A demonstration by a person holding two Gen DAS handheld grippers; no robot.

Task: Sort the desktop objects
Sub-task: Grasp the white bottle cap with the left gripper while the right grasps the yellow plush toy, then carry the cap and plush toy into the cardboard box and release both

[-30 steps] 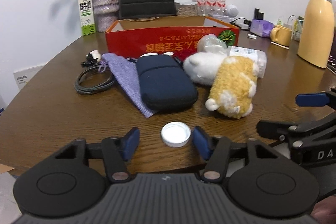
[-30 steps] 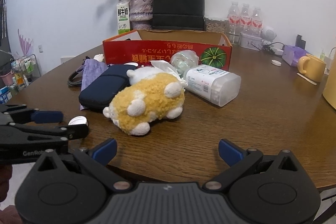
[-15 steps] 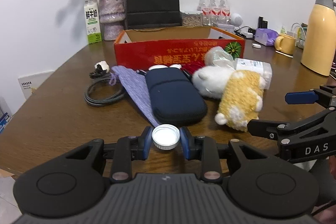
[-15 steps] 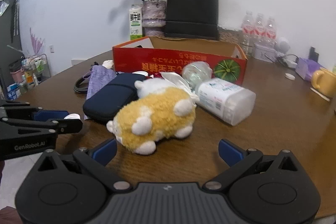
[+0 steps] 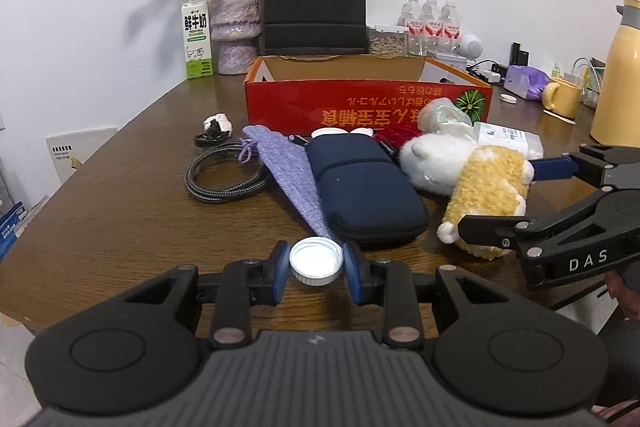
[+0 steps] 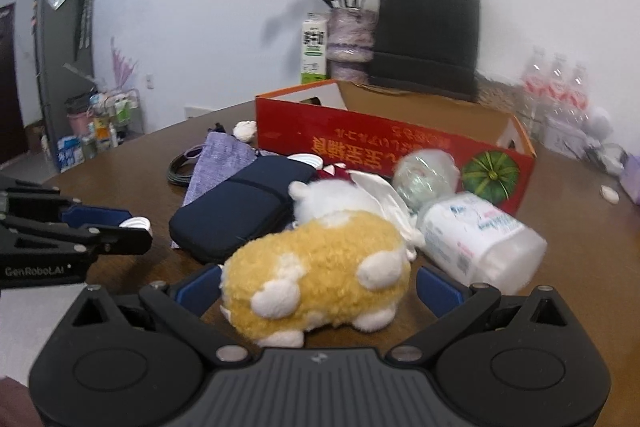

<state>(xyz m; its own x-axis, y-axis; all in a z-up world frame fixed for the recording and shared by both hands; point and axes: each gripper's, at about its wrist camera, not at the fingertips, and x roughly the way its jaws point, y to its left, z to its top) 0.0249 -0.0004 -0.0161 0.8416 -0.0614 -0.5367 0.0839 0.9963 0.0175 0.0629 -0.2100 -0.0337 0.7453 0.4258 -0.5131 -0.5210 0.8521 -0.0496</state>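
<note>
Desktop objects: you have barely started the sort; almost everything lies on the table (image 5: 120, 211) in front of the red box (image 5: 360, 107), and no sorted item shows in the part of its inside that you can see.
White cap (image 5: 316, 261): your left gripper (image 5: 316, 267) has its blue pads pressed on both sides of it, at the near edge of the table; whether it is lifted clear I cannot tell.
Yellow plush (image 6: 316, 279): your right gripper (image 6: 316, 289) straddles it with the fingers wide apart; neither pad presses on it.
Left to sort: navy case (image 5: 360, 187); purple pouch (image 5: 288, 167); coiled cable (image 5: 224, 175); white plush (image 5: 432, 159); swab tub (image 6: 476, 239).
Judged next: carry the cap to the box, then close on the yellow plush.
</note>
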